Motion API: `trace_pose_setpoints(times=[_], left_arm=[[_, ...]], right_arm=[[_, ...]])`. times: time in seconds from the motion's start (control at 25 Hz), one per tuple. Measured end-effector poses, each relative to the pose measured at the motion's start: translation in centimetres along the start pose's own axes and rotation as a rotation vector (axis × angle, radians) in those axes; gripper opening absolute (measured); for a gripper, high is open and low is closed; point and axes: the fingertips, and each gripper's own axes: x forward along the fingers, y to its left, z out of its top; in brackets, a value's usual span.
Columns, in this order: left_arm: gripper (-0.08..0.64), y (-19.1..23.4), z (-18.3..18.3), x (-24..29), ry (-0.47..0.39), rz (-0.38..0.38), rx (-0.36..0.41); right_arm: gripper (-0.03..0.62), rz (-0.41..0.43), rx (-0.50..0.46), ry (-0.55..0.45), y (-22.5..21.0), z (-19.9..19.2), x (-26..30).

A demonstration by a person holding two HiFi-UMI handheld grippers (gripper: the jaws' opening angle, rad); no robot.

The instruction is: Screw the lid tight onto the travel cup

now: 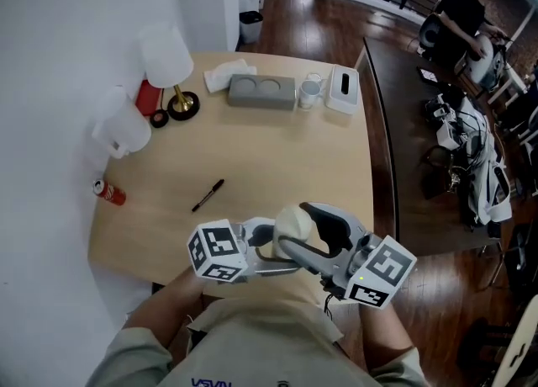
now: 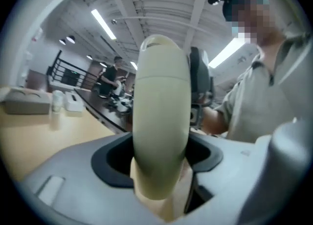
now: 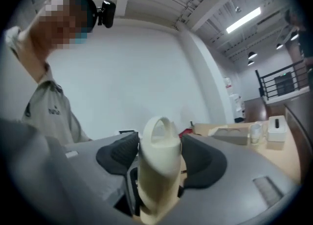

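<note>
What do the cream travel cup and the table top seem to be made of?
Travel cup: probably plastic, cream, satin finish; the surface is smooth and opaque with only soft highlights. Table: looks like light wood or a wood-look laminate, matte; an even pale tan, and which of the two I cannot tell.

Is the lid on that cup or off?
On. In the right gripper view the looped lid sits on the end of the cup, with no gap showing. Whether it is screwed tight, cannot tell.
</note>
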Motion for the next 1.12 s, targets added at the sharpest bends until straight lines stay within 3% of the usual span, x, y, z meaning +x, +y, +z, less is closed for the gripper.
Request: trace_pose_setpoints(times=[0.12,0.24,0.56,0.68,0.84,1.12], left_arm=[[0.316,-3.1,0.3,-0.6,0.03,-0.23,-0.062],[0.316,-4.9,0.6,-1.2,0.045,-0.37,-0.107],[0.316,-7.2,-0.5,-1.3,0.169,-0.487,-0.094],[0.316,-7.6,-0.7,-1.0,0.189,-0.496,-0.086],[0.316,-7.1,-0.9,-0.6,0.207,-0.463,-0.068],[0.314,-3.9,-1.2,0.2,0.207,-0.247,-0.006]], right_arm=[[0.272,0.205,0.066,0.013,1.5,0.6,-1.1],[0.27,0.346,0.137,0.013,2.0,1.0,-2.0],[0.276,0.513,0.207,0.038,3.1,0.5,-2.2],[0.276,0.546,0.191,0.053,3.9,0.3,-2.2],[0.276,0.523,0.165,0.066,3.7,0.0,-2.1],[0.262,0.348,0.119,0.077,1.6,-0.4,-1.4]])
